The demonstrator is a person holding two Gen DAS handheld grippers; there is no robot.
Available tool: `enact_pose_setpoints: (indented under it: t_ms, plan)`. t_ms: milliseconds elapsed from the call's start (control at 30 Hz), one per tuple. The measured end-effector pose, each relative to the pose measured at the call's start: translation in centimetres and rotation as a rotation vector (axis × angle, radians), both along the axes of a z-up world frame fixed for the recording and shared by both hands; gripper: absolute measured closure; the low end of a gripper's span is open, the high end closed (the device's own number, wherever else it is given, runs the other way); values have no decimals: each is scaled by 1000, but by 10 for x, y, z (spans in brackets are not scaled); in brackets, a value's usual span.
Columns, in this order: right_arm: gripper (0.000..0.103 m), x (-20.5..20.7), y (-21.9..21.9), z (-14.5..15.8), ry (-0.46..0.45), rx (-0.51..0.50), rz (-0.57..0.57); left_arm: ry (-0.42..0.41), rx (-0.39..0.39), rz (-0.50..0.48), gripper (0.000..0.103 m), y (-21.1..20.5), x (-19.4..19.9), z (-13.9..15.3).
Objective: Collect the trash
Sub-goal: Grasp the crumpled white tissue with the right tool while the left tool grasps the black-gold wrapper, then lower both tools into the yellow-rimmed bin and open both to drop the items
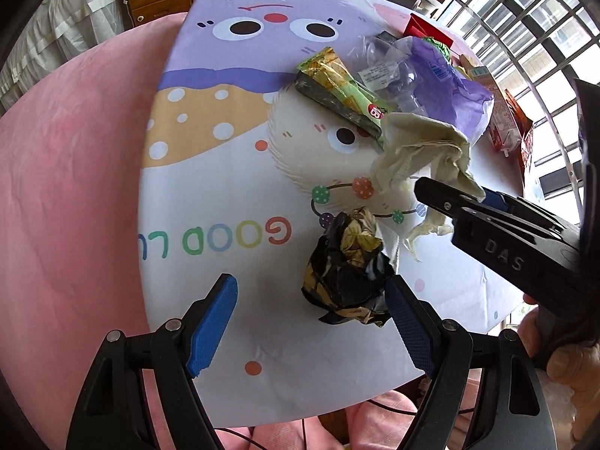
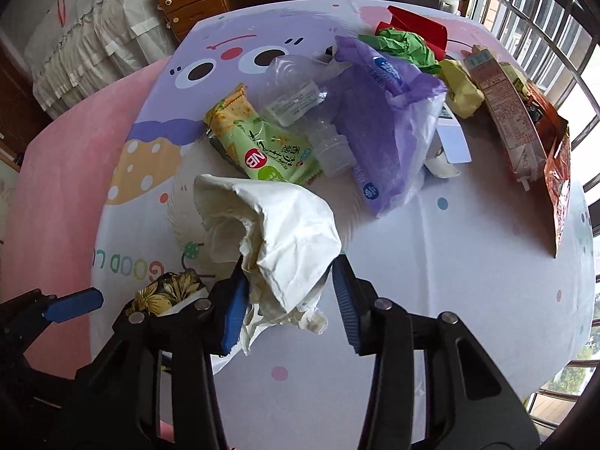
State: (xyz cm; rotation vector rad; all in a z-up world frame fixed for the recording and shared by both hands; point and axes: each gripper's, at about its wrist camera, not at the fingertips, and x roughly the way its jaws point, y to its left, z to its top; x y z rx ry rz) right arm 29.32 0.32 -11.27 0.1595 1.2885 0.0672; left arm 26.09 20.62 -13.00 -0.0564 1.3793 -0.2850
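Note:
A crumpled white tissue sits between the blue pads of my right gripper, which is shut on it; loose ends hang below the fingers. In the left wrist view the same tissue drapes over the right gripper. A crumpled black-and-gold wrapper lies on the cartoon tablecloth, inside the open left gripper and against its right pad. That wrapper also shows at the lower left of the right wrist view, beside a left-gripper pad.
Further back lie a green cracker packet, a clear plastic bottle, a purple bag, a drink carton, an orange snack bag and a red box. Pink fabric borders the table on the left; a window grille stands to the right.

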Motion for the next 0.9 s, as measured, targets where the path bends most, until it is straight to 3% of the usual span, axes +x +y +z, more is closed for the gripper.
enact_pose_setpoints:
  t_ms: [133,233,467,700,900]
  plan:
    - [65,-30,-24,18,-1,20,-58,17,22,-35,22,-16,8,-13]
    - [65,-53,-38,29,2,28,-94,40,2,-60,34,-25,12,-22]
    - [66,-100,-55,48,4,31,-136,-17,0,-59,48,-37,8,-23]
    - [66,-128,-65,67,-14,45,-90,-120,3,-40,49,-52,-33,12]
    - [66,-160,-86,80,-42,81,4,-208,27,-5,49,-63,-100,51]
